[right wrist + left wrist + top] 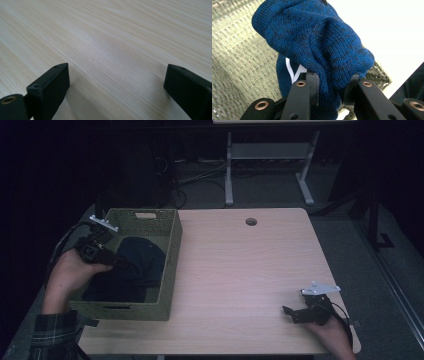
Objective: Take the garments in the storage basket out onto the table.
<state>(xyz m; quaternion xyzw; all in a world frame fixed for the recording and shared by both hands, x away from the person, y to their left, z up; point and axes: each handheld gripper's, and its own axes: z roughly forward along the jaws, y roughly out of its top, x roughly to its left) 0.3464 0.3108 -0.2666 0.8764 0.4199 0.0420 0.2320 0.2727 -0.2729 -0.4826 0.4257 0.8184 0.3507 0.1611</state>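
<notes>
the left hand-held gripper is clamped on a fold of a blue knitted garment, inside a green woven basket at the left edge of the surface. the right hand-held gripper rests with jaws wide apart and nothing between them near the front right corner. the surface is pale wood with a round cable hole; the room behind is dark, with a white desk frame. the garment is speckled darker blue and bunched.
</notes>
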